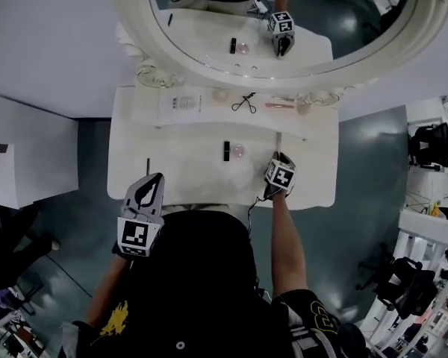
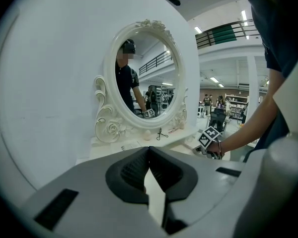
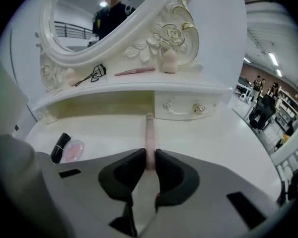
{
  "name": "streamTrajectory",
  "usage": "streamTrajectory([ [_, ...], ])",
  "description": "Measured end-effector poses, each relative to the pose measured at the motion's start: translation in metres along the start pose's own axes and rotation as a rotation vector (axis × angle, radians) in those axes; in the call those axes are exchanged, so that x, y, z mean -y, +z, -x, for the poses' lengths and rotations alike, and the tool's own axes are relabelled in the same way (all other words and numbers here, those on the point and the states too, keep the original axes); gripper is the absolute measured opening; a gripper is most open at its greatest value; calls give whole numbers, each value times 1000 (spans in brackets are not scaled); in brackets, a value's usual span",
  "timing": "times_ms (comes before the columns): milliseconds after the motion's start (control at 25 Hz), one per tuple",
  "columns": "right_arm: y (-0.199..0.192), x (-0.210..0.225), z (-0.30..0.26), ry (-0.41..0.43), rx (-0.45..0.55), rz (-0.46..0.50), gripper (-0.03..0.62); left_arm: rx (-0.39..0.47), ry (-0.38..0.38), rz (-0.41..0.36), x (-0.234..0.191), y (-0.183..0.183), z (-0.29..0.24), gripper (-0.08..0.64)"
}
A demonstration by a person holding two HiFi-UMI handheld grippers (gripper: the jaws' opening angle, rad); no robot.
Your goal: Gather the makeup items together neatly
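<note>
A slim pink makeup stick [image 3: 149, 130] lies on the white vanity table [image 1: 187, 174], pointing toward the drawer. My right gripper [image 3: 149, 155] is tilted down over it, jaws shut on its near end; the stick [image 1: 278, 142] shows just beyond the gripper [image 1: 278, 157] in the head view. To the left lie a black lipstick [image 3: 60, 147] and a round pink compact [image 3: 73, 150], side by side at mid-table [image 1: 226, 151]. My left gripper [image 2: 149, 150] is shut and holds nothing. It hangs off the table's front left corner [image 1: 153, 181].
On the raised shelf under the oval mirror [image 1: 284, 21] lie an eyelash curler [image 1: 245, 103], a thin pink tool [image 1: 279, 105], two pale sponges [image 1: 305, 108] [image 1: 221, 95] and a white card [image 1: 181, 103]. A small drawer with knobs [image 3: 196, 108] sits below the shelf.
</note>
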State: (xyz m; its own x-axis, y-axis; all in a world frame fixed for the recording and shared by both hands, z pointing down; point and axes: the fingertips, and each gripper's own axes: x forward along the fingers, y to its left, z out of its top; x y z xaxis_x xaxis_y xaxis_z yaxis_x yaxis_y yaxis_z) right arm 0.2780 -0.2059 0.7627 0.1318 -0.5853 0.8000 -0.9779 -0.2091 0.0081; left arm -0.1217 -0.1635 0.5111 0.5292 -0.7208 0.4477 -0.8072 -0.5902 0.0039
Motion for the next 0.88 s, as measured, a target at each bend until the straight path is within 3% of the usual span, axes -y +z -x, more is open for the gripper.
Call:
streamTrajectory([
  [200, -9, -41, 10, 55, 4, -93, 81, 2, 3, 7, -1, -3, 3, 15],
  [520, -35, -103, 23, 133, -41, -44, 81, -3, -9, 8, -2, -9, 10, 15],
  [880, -50, -125, 32, 148, -57, -30, 81, -5, 11, 37, -8, -19, 22, 15],
])
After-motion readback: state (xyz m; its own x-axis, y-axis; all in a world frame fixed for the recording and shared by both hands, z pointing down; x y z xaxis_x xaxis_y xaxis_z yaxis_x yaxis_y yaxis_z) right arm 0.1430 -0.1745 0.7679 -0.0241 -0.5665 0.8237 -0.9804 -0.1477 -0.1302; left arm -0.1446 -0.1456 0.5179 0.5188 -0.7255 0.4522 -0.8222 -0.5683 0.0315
